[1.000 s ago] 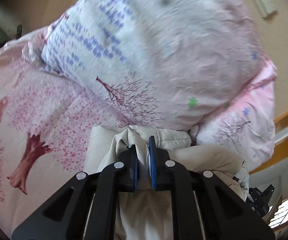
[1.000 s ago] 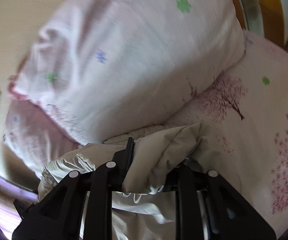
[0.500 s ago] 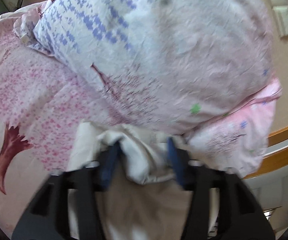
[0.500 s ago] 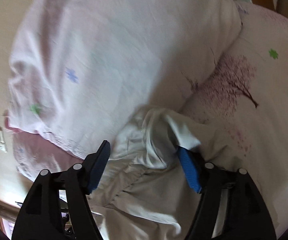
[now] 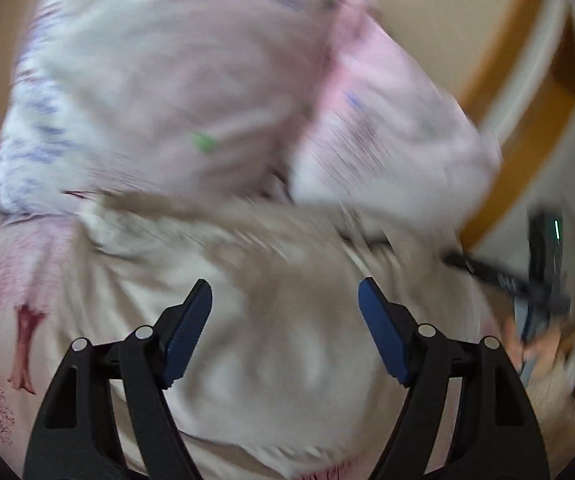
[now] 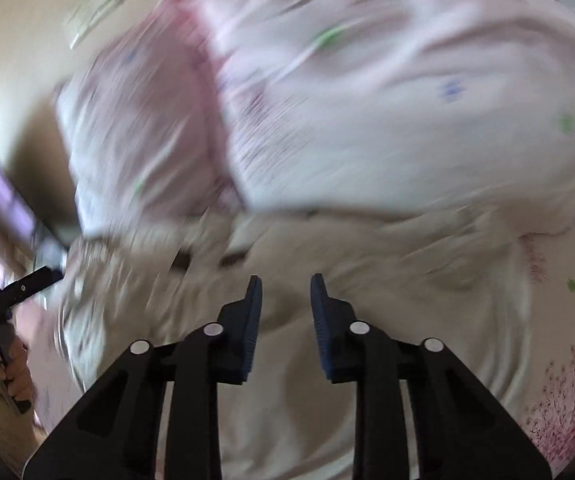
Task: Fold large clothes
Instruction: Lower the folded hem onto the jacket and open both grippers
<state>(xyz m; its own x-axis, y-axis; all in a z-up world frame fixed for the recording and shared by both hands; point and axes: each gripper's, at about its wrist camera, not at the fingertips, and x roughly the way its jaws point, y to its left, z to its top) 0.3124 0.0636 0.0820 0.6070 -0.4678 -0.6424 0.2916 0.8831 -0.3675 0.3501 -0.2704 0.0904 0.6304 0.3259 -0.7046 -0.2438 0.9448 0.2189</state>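
A cream-coloured garment (image 5: 287, 320) lies bunched on the pink tree-print bedsheet (image 5: 3, 300), below the pillows; both views are motion-blurred. My left gripper (image 5: 285, 304) is wide open above it, holding nothing. The garment also shows in the right wrist view (image 6: 327, 272). My right gripper (image 6: 285, 288) hovers over it with its jaws partly open and empty. The other gripper shows at the right edge of the left wrist view (image 5: 527, 280) and at the left edge of the right wrist view (image 6: 3, 304).
Two large pink-white pillows (image 5: 187, 92) (image 6: 387, 100) lean against the beige wall behind the garment. A wooden headboard (image 5: 527, 120) stands at the right. A wall switch (image 6: 95, 4) is at upper left.
Both grippers have let go of the garment, which dropped onto the bed. The left jaws opened wide; the right jaws opened, then narrowed. Both grippers pulled back and swung.
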